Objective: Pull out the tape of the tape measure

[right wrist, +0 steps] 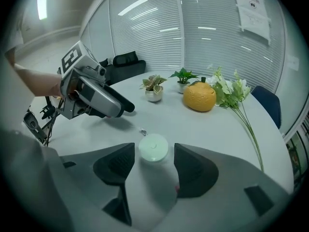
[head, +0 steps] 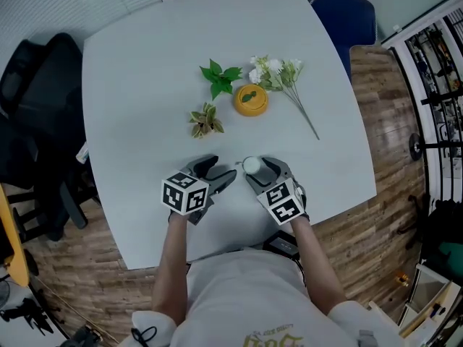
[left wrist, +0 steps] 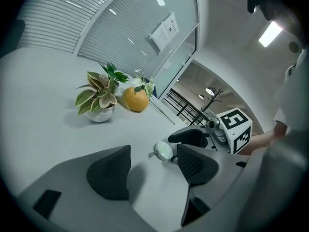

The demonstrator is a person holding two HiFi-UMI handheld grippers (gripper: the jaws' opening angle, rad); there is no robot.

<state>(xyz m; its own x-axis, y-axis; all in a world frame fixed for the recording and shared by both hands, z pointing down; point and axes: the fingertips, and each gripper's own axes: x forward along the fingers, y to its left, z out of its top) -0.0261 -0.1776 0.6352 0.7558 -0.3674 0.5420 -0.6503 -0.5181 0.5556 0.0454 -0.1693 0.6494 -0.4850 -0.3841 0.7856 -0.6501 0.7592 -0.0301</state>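
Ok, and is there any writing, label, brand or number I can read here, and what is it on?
Nothing can be quoted as readable text.
Paper sheet: printed lines, too small and blurred to read.
Shirt print: yellowish lettering, cut off at the picture's edge, unreadable.
Marker cubes: black-and-white square patterns only, no words.
Tape measure: plain pale case, no label showing.
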